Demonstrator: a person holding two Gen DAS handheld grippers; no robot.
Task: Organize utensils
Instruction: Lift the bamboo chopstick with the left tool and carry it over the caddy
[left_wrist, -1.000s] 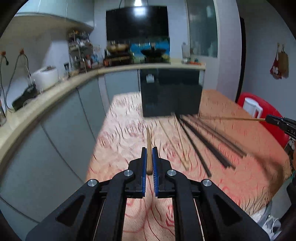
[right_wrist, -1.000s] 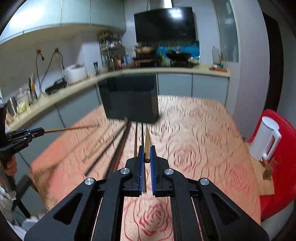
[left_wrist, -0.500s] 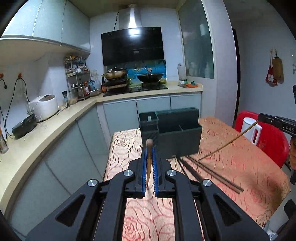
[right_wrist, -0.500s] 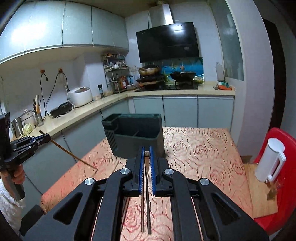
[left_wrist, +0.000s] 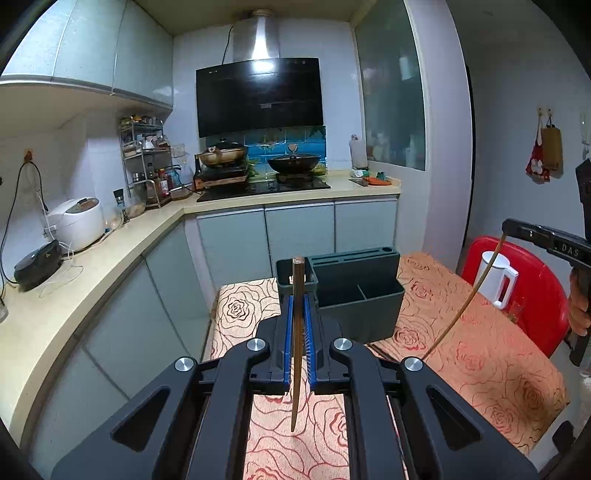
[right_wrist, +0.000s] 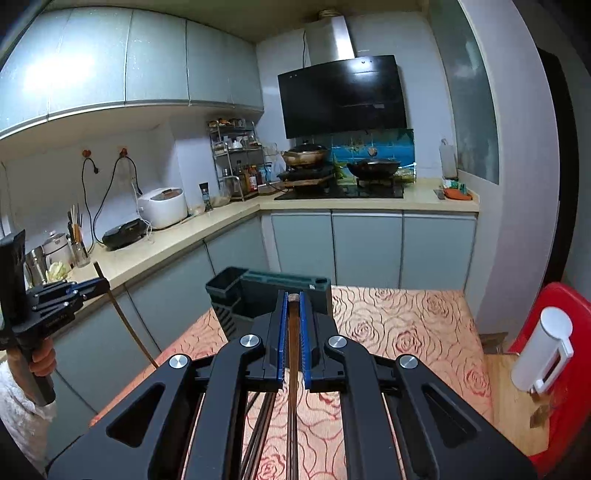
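My left gripper (left_wrist: 297, 301) is shut on a brown wooden chopstick (left_wrist: 294, 387) that stands nearly upright between the blue pads, above the table. My right gripper (right_wrist: 293, 297) is shut on a second brown chopstick (right_wrist: 293, 406), which hangs steeply down. Each view also catches the other tool at its edge: the right gripper (left_wrist: 509, 225) with its chopstick (left_wrist: 461, 306) slanting down, and the left gripper (right_wrist: 101, 285) with its chopstick (right_wrist: 125, 325). A dark grey utensil holder (left_wrist: 369, 314) (right_wrist: 231, 306) stands on the table ahead of both. Several dark chopsticks (right_wrist: 258, 435) lie on the cloth below.
The table wears a rose-patterned cloth (left_wrist: 480, 362) (right_wrist: 406, 325). A red chair (left_wrist: 543, 295) with a white jug (left_wrist: 498, 273) stands at its right. A kitchen counter (left_wrist: 74, 306) with a rice cooker (left_wrist: 77, 221) runs along the left. A person's hand (right_wrist: 42, 358) holds the left tool.
Both grippers have risen from table level, each lifting its chopstick off the cloth. The chopsticks now hang steeply instead of lying flat, and the holder sits lower in both views.
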